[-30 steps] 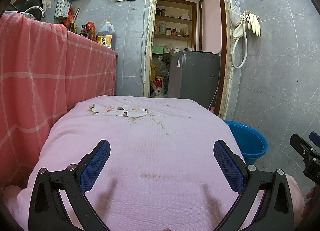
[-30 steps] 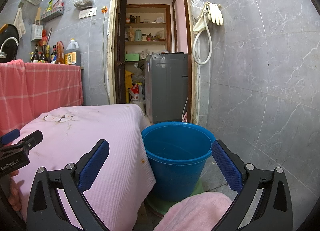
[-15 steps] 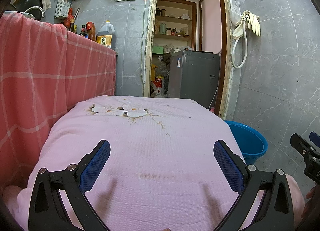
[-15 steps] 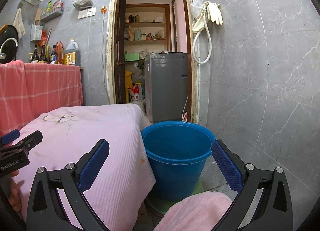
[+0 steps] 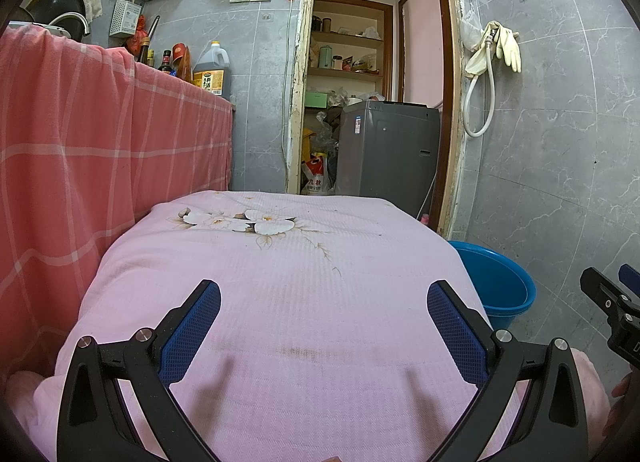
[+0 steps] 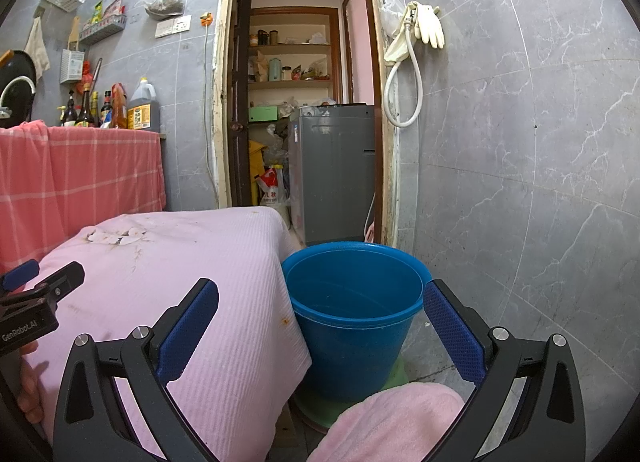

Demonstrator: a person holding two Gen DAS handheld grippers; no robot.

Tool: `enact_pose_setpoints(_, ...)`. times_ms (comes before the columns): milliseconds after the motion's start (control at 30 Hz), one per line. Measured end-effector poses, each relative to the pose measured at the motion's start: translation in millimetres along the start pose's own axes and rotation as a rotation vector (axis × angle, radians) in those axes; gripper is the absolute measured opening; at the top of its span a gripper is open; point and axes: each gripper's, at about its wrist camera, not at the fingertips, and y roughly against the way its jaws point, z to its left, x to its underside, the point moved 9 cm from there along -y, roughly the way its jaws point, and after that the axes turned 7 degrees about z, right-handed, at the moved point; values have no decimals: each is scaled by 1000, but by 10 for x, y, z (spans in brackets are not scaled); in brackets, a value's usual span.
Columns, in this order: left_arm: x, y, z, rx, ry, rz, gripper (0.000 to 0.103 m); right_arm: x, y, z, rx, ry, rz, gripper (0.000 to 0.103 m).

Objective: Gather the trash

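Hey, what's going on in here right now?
A person holds two handheld grippers for a trash pickup, but nothing is being handled. The left gripper is open and empty above the pink flowered cloth. The right gripper is also open and empty, facing the blue bucket beside the covered table. No trash shows on the cloth.

Counted: one blue bucket (image 6: pixel 354 314) at four o'clock of one pink-covered worktop (image 5: pixel 280 302); one grey washing machine (image 5: pixel 388 154) at twelve o'clock; one large oil jug (image 5: pixel 211 71); two claws, both spread wide.
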Motion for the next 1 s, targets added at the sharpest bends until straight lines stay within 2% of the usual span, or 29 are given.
enact_pose_setpoints(1000,-2,13,38,-26,-11,-12,101,-2,3,10,0,-1,1,103)
